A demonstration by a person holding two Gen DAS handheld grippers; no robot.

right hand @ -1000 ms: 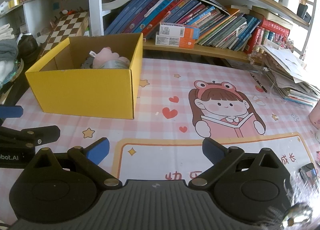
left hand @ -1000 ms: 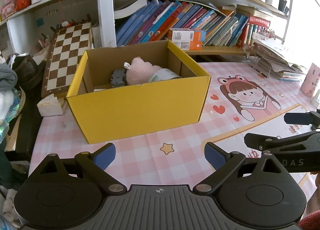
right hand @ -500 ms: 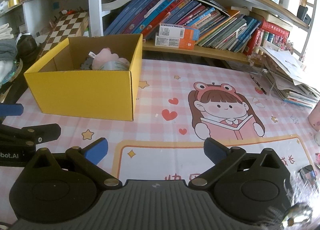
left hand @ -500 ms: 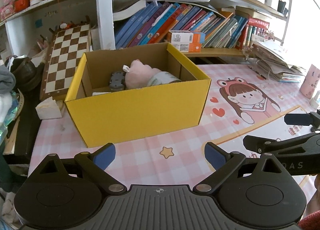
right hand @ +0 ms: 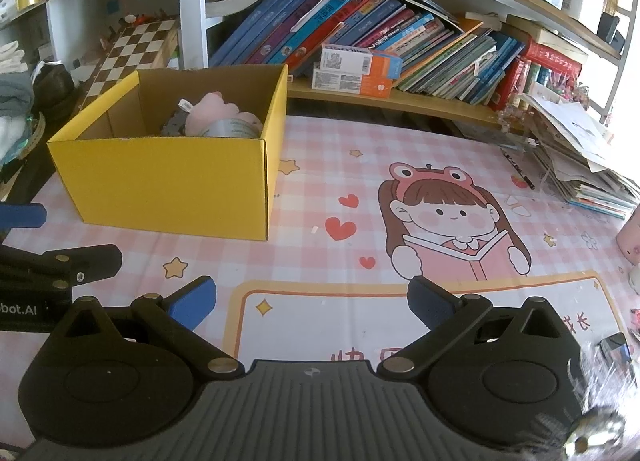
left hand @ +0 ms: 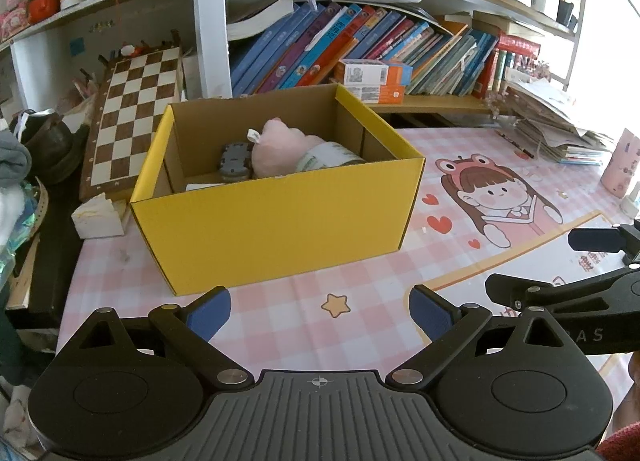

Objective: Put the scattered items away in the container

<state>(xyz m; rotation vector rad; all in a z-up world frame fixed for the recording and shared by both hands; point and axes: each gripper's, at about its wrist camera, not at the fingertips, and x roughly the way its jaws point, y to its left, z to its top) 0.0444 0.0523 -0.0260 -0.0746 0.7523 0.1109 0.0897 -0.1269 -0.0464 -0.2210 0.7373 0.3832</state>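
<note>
Sitting ahead of both claws, the yellow box (left hand: 276, 217) holds a pink plush (left hand: 280, 149), a roll, possibly tape (left hand: 328, 155), and a grey item (left hand: 234, 159). Left gripper (left hand: 320, 311) and right gripper (right hand: 312, 301) gape wide, empty, touching nothing.

Prob. kid's study: bookshelf (right hand: 400, 37), cartoon desk mat (right hand: 440, 221).

**Left wrist view: yellow box and contents**

The left gripper (left hand: 320, 311) is being held with fingers spread wide and empty, near the yellow box (left hand: 276, 221) on the pink checked mat (left hand: 360, 325). A pink plush toy (left hand: 280, 147), a grey toy car (left hand: 234, 161) and a tape roll (left hand: 330, 155) are being held inside. The right gripper (left hand: 532, 261) is being shown at the right edge.
</note>
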